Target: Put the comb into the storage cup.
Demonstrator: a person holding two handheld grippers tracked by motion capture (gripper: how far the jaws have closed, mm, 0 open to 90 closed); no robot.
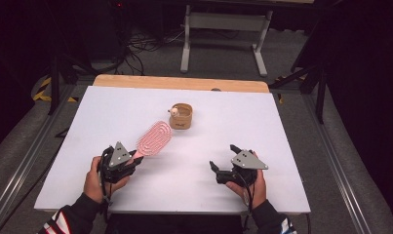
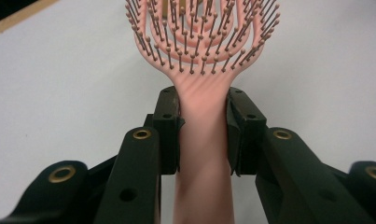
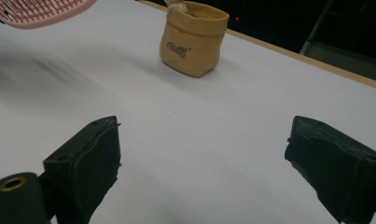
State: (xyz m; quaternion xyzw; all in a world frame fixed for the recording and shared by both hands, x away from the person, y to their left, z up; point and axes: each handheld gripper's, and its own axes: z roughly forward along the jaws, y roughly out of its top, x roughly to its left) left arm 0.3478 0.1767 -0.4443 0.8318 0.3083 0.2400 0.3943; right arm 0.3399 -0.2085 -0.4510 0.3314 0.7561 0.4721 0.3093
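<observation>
A pink hairbrush (image 1: 154, 136) with a vented oval head hangs over the white table, bristles facing up, its head pointing toward the far middle. My left gripper (image 1: 136, 157) is shut on the brush's handle. In the left gripper view the brush handle (image 2: 204, 154) runs up between the two jaws of the left gripper (image 2: 204, 100), and both pads press on its sides just below the head. My right gripper (image 1: 223, 157) rests low at the front right of the table, open with nothing in it. The right gripper (image 3: 204, 140) shows its jaws wide apart over bare table.
A small tan fabric pouch (image 1: 181, 116) with a pale item poking out of its top stands upright beyond the brush, near the table's middle. The same pouch (image 3: 193, 39) is ahead of the right jaws. The white table top (image 1: 282, 146) has a wooden far edge (image 1: 184, 83).
</observation>
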